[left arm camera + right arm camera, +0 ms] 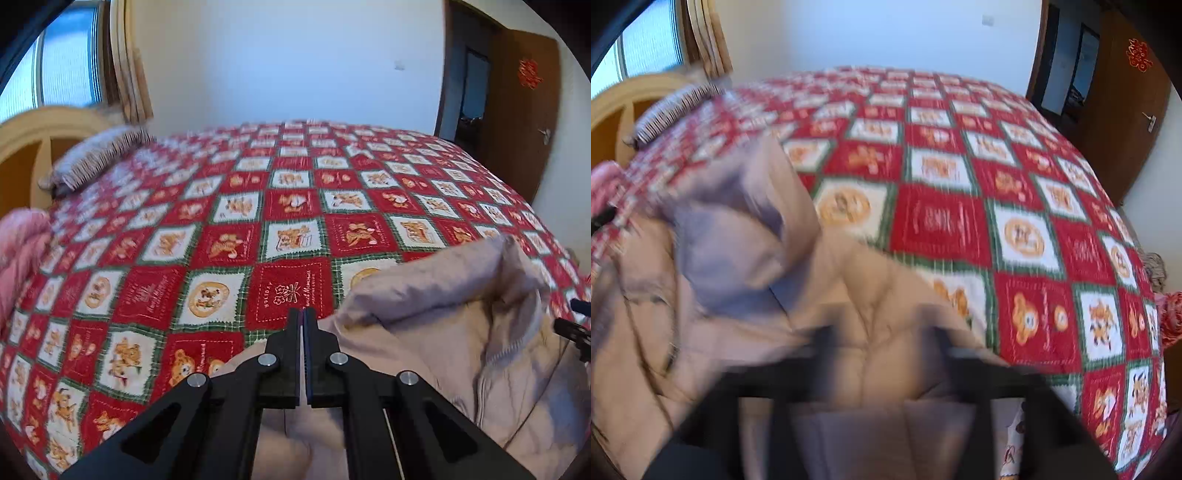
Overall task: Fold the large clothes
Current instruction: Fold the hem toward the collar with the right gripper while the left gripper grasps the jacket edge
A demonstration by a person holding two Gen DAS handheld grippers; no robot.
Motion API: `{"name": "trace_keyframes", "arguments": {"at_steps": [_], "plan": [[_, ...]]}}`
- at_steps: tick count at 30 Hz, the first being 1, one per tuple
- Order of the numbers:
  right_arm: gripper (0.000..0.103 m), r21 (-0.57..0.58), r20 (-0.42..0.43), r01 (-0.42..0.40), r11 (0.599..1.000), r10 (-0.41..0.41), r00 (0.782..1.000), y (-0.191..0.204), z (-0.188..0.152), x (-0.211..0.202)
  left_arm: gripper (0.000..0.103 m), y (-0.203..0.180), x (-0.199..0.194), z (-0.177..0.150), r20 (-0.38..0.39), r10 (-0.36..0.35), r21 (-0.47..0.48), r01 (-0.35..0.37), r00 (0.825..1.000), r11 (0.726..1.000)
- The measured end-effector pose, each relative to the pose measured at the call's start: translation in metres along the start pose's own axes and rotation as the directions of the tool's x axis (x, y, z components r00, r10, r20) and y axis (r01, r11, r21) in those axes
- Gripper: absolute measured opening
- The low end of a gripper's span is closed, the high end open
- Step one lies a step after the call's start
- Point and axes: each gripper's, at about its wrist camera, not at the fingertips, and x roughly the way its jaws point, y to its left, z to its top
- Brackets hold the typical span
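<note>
A large beige padded jacket (461,332) with a zip lies crumpled on the near part of the bed; it also shows in the right wrist view (768,295). My left gripper (303,314) is shut, its fingers pressed together with nothing between them, just left of the jacket's edge and above the quilt. My right gripper (882,343) is heavily blurred; its fingers stand apart over the jacket, with jacket fabric showing between them. Part of the right gripper appears at the right edge of the left wrist view (576,332).
The bed is covered by a red, white and green patchwork quilt (288,206). A striped pillow (96,158) and a cream headboard (37,125) are at far left, a pink blanket (18,251) at left. A brown door (524,110) stands at right.
</note>
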Motion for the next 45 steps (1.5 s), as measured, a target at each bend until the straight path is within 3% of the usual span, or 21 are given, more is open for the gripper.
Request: {"name": "trace_keyframes", "arguments": {"at_steps": [1, 4, 8, 9, 10, 12, 13, 17, 19, 21, 24, 29, 32, 35, 37, 38, 39, 40, 41, 42, 45], "plan": [[0.097, 0.002, 0.035, 0.004, 1.000, -0.005, 0.999, 0.001, 0.006, -0.006, 0.001, 0.002, 0.005, 0.003, -0.016, 0.018, -0.015, -0.018, 1.000, 1.000], [0.092, 0.002, 0.065, 0.000, 1.000, 0.000, 0.998, 0.007, 0.032, -0.012, 0.001, -0.003, 0.016, 0.012, -0.027, 0.056, -0.018, -0.057, 0.998, 0.998], [0.092, 0.071, 0.087, -0.033, 0.997, 0.027, 0.996, 0.015, 0.068, -0.006, 0.008, -0.018, 0.024, 0.021, -0.045, 0.016, -0.015, -0.017, 0.999, 1.000], [0.093, 0.084, 0.073, -0.048, 0.995, 0.042, 0.996, 0.019, 0.075, -0.002, 0.022, -0.024, 0.025, 0.022, -0.042, 0.026, 0.006, -0.026, 0.999, 1.000], [0.093, 0.091, 0.046, -0.053, 0.994, 0.049, 0.998, 0.023, 0.080, 0.004, 0.051, -0.032, 0.027, 0.023, -0.037, 0.031, 0.031, -0.030, 0.999, 0.999], [0.093, 0.072, -0.008, -0.041, 0.997, 0.041, 0.999, 0.035, 0.085, 0.016, 0.085, -0.043, 0.034, 0.020, -0.035, 0.057, 0.072, -0.055, 0.998, 0.996], [0.093, 0.025, -0.060, -0.019, 1.000, 0.020, 0.998, 0.046, 0.087, 0.028, 0.086, -0.047, 0.037, 0.018, -0.031, 0.058, 0.083, -0.055, 0.998, 0.995], [0.091, -0.094, -0.105, 0.072, 0.993, -0.082, 0.991, 0.064, 0.079, 0.043, 0.086, -0.056, 0.059, 0.012, -0.094, 0.081, 0.131, -0.068, 0.992, 0.989], [0.069, -0.088, -0.104, 0.056, 0.995, -0.065, 0.992, 0.059, 0.074, 0.043, 0.086, -0.054, 0.066, 0.007, -0.104, 0.069, 0.145, -0.053, 0.992, 0.988], [0.031, -0.073, -0.129, 0.008, 0.997, -0.017, 0.992, 0.052, 0.067, 0.045, 0.086, -0.049, 0.067, 0.005, -0.113, 0.048, 0.128, -0.034, 0.992, 0.991], [0.024, -0.114, -0.109, 0.007, 0.993, -0.020, 0.994, 0.051, 0.058, 0.038, 0.086, -0.042, 0.050, 0.003, -0.073, 0.007, 0.088, -0.001, 0.997, 0.996], [0.024, -0.131, -0.101, 0.005, 0.991, -0.019, 0.995, 0.052, 0.051, 0.035, 0.086, -0.051, 0.026, -0.004, -0.035, -0.030, 0.105, 0.034, 0.999, 0.994], [0.024, -0.130, -0.093, 0.014, 0.991, -0.026, 0.995, 0.053, 0.049, 0.037, 0.086, -0.062, 0.029, -0.011, -0.065, -0.040, 0.145, 0.049, 0.997, 0.988], [0.024, -0.147, -0.078, 0.026, 0.989, -0.038, 0.996, 0.057, 0.048, 0.035, 0.086, -0.069, 0.052, -0.016, -0.127, 0.003, 0.186, 0.021, 0.992, 0.982], [0.024, -0.160, -0.067, 0.034, 0.987, -0.045, 0.997, 0.059, 0.046, 0.032, 0.085, -0.061, 0.065, -0.015, -0.170, -0.006, 0.142, 0.030, 0.985, 0.989], [0.022, -0.169, -0.060, 0.039, 0.985, -0.049, 0.997, 0.061, 0.045, 0.030, 0.082, -0.054, 0.067, -0.014, -0.167, -0.032, 0.107, 0.050, 0.985, 0.993], [0.018, -0.178, -0.053, 0.042, 0.983, -0.052, 0.997, 0.062, 0.044, 0.028, 0.062, -0.045, 0.065, -0.012, -0.157, -0.069, 0.063, 0.079, 0.985, 0.995], [0.017, -0.196, -0.037, 0.049, 0.979, -0.057, 0.998, 0.064, 0.042, 0.023, 0.033, -0.041, 0.063, -0.012, -0.158, -0.092, 0.042, 0.099, 0.983, 0.994], [0.013, -0.213, -0.022, 0.057, 0.975, -0.063, 0.998, 0.066, 0.040, 0.020, 0.020, -0.036, 0.059, -0.013, -0.153, -0.119, 0.022, 0.124, 0.981, 0.992], [0.011, -0.237, -0.004, 0.061, 0.970, -0.064, 0.998, 0.070, 0.037, 0.014, 0.012, -0.031, 0.052, -0.014, -0.126, -0.142, 0.005, 0.144, 0.982, 0.990], [0.010, -0.287, 0.050, 0.082, 0.954, -0.070, 0.996, 0.075, 0.027, -0.001, 0.008, -0.023, 0.026, -0.020, -0.060, -0.173, -0.001, 0.174, 0.983, 0.985]]}}
